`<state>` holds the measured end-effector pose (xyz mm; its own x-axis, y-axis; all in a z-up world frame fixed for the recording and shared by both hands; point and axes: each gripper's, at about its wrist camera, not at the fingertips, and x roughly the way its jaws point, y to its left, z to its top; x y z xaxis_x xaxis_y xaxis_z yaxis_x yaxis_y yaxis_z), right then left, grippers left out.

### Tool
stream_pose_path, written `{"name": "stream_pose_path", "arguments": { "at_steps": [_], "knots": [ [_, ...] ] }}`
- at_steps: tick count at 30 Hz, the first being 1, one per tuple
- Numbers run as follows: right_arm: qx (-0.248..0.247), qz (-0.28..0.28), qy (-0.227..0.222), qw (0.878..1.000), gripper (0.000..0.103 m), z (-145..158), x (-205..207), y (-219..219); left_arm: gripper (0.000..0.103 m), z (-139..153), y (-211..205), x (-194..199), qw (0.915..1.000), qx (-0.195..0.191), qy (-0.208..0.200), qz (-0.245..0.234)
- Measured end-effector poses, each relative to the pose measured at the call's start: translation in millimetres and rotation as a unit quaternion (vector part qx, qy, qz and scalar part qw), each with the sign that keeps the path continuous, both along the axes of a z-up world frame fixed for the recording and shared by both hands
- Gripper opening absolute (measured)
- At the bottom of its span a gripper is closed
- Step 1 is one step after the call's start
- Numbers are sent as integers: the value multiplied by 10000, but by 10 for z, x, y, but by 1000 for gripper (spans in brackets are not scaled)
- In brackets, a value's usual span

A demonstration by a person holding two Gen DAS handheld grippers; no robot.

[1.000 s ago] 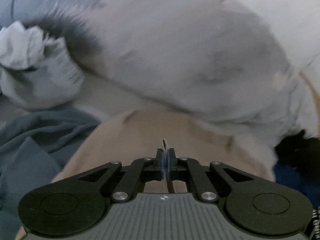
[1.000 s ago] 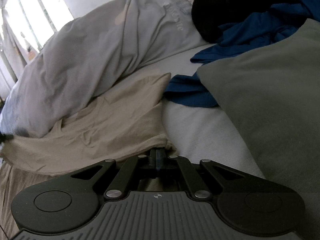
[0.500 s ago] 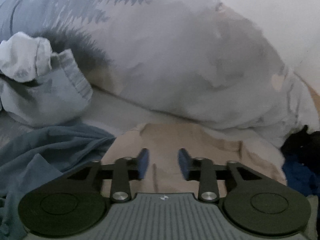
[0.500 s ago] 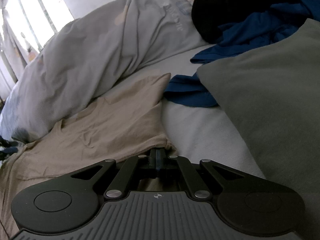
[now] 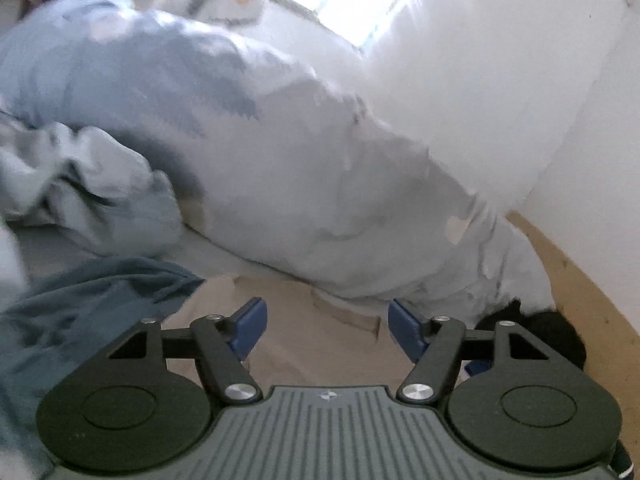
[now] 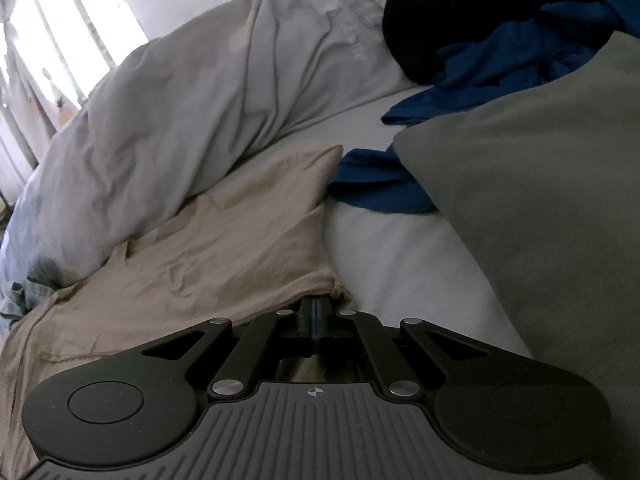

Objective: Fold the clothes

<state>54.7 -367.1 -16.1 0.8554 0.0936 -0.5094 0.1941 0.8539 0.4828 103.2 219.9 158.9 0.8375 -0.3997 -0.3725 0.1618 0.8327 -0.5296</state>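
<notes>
On the duvet [image 6: 224,92], faint print (unreadable).

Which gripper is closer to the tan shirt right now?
Right. The right gripper is shut on the tan shirt at its near corner. The left gripper, jaws just opened and empty, hovers above the shirt without touching it.
</notes>
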Motion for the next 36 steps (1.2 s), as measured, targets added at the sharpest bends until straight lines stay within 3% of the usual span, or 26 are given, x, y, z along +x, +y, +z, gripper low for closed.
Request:
{"name": "stream_pose_path", "arguments": {
  "at_steps": [2,4,6,12,16,19,25,29,30,31,36],
  "knots": [
    [5,103,-29,9999,12,28,-17,5,82,139,70,-275,9996,-164,-212,121],
    [-1,268,-156,9995,40,72,-63,36,87,295,122,-554,9984,-352,-403,196],
    [-53,418,-288,9987,60,127,-118,86,87,455,153,-805,9975,-432,-519,216],
    [-204,839,-673,9940,79,431,-449,360,94,750,156,-1451,9948,-697,-732,149],
    [-499,1370,-1049,9837,84,717,-712,568,94,939,145,-1837,9932,-681,-944,67],
    [-201,1461,-1179,9820,85,777,-992,569,94,1089,191,-2117,9900,-894,-1091,64],
    [542,767,-970,9908,85,733,-1494,422,95,1300,185,-2582,9822,-1093,-1519,-170],
    [124,565,-754,9955,85,818,-1827,564,96,1354,181,-2843,9795,-1213,-1559,-405],
    [20,537,-719,9960,85,843,-1904,615,103,1380,187,-2931,9780,-1222,-1623,-464],
    [-65,514,-697,9962,85,869,-1974,660,103,1406,195,-3016,9765,-1231,-1695,-515],
    [-138,244,-871,9958,85,1049,-2367,855,103,1538,296,-3448,9676,-1229,-2117,-623]
  ]
}}
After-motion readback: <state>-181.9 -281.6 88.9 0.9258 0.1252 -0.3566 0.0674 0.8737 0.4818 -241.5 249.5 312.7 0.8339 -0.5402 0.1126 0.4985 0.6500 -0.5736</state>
